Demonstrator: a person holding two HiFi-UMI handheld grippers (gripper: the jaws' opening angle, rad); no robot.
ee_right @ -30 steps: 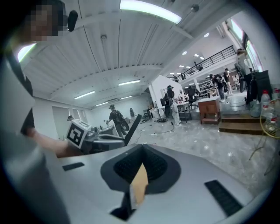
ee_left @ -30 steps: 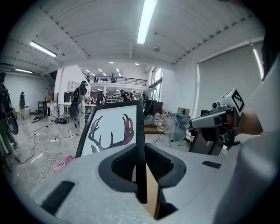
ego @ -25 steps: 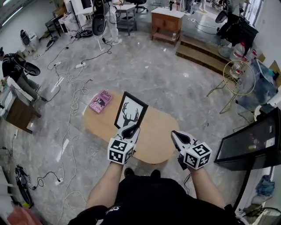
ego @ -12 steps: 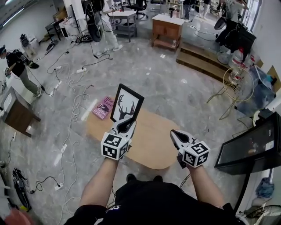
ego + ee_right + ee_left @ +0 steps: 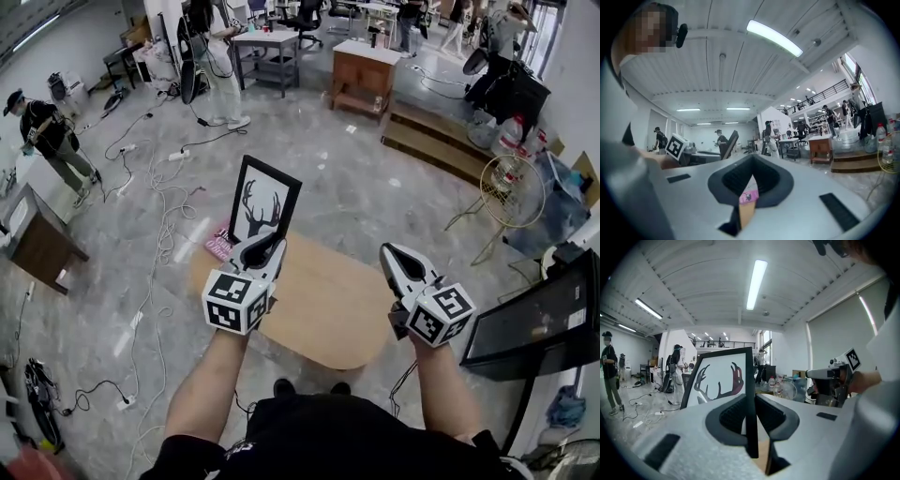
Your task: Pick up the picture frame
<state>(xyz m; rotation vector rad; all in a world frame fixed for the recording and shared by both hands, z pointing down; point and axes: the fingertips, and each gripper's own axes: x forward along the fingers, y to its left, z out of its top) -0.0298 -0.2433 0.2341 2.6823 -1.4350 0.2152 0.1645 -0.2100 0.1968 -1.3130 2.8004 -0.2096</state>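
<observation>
L gripper [image 5: 266,247] clamped on picture frame [image 5: 264,199] bottom edge, held upright above table [image 5: 328,314]; R gripper [image 5: 394,253] jaws together, empty.

The black picture frame [image 5: 265,202] with antler print is upright, airborne, gripped at its lower edge.

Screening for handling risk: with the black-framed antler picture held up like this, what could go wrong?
The left gripper pinches the black-framed antler picture by one thin edge only, so it could pivot or slip. The right gripper, empty, gives no support. A drop might hit the oval wooden table or pink book below.
</observation>
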